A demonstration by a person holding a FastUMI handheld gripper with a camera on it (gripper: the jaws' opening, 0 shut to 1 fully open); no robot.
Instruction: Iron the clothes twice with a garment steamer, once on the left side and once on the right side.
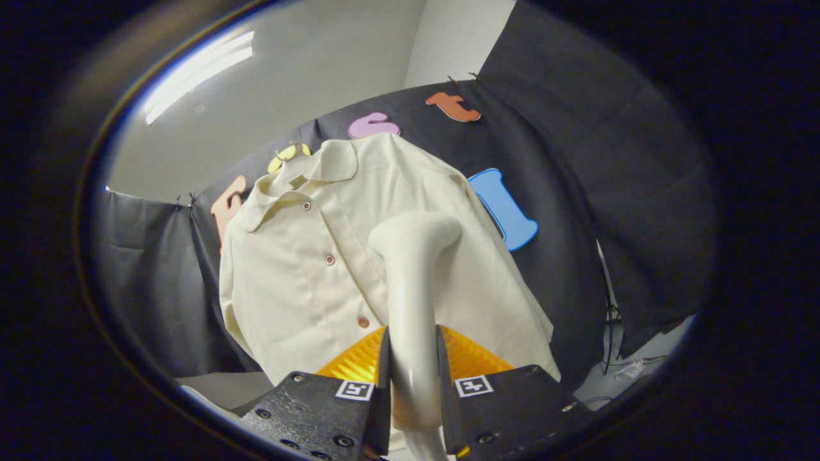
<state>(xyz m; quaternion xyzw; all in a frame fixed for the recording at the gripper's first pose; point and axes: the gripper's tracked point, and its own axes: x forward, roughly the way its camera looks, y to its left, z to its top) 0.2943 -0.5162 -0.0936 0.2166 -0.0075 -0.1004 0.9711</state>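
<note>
A cream button-up shirt (307, 275) with a collar and reddish buttons hangs on a hanger against the black cloth wall, seen from below. My gripper (413, 378) is shut on the handle of a cream garment steamer (410, 282). The steamer rises from between the fingers, and its rounded head lies over the shirt's front, just right of the button row, about mid-chest. Whether the head touches the cloth I cannot tell. The shirt's lower hem is hidden behind the fingers.
Black cloth (576, 192) surrounds the shirt on both sides. A white wall and ceiling with a strip light (198, 70) lie above. To the lower right, cables and a white surface (628, 371) show past the cloth's edge.
</note>
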